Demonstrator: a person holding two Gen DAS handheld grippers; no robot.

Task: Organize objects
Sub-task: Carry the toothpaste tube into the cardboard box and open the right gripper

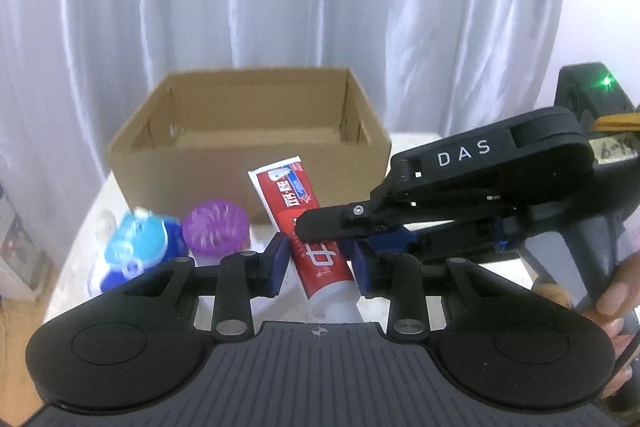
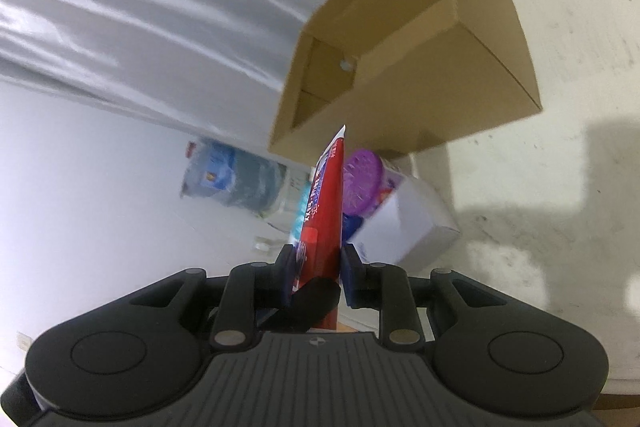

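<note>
Both the left hand-held gripper [image 1: 320,259] and the right hand-held gripper [image 2: 318,267] pinched the red toothpaste tube [image 1: 308,227], lifted off the desk [image 1: 460,143], with the cardboard box [image 1: 248,147] at twelve o'clock.

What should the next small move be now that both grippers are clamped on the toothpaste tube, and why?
Probably carry the toothpaste tube forward and over the near rim of the cardboard box. Both the left gripper and right gripper are shut on it, it looks lifted off the table, and the box stands open just behind it.
</note>
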